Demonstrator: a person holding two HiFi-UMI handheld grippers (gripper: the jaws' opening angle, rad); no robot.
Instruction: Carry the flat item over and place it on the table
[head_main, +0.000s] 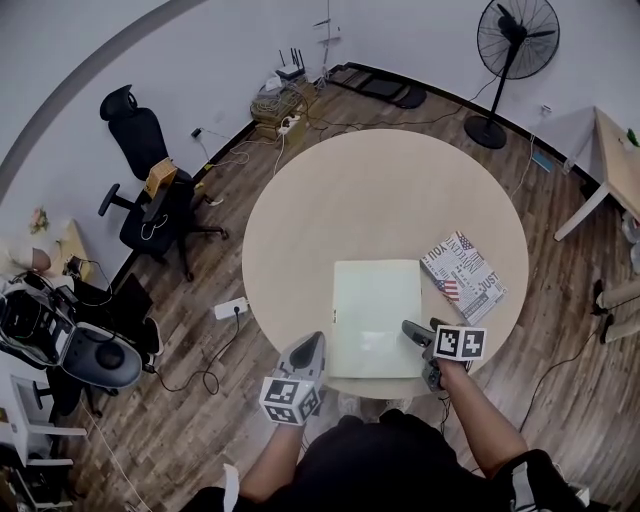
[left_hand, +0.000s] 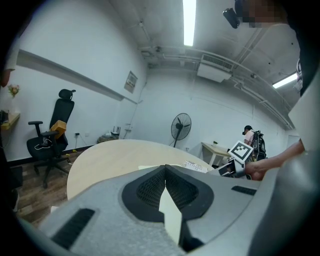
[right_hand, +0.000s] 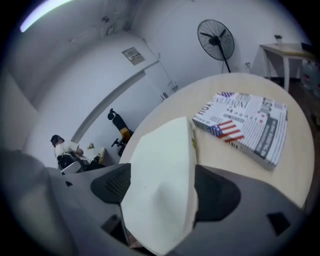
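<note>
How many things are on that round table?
2: a pale flat board at the edge nearest the person, and a printed box just right of it.

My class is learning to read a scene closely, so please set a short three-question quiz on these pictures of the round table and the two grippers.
1. Multiple choice: what lies on the round table just right of the pale flat board? A. a laptop B. a printed book C. a mug
2. True or false: the fan stands on the floor, off the table.
3. Short answer: what sits between the fingers of the right gripper?
Key: 1 B. 2 true. 3 the pale flat board; the fingers stand wide apart and do not press on it.
</note>
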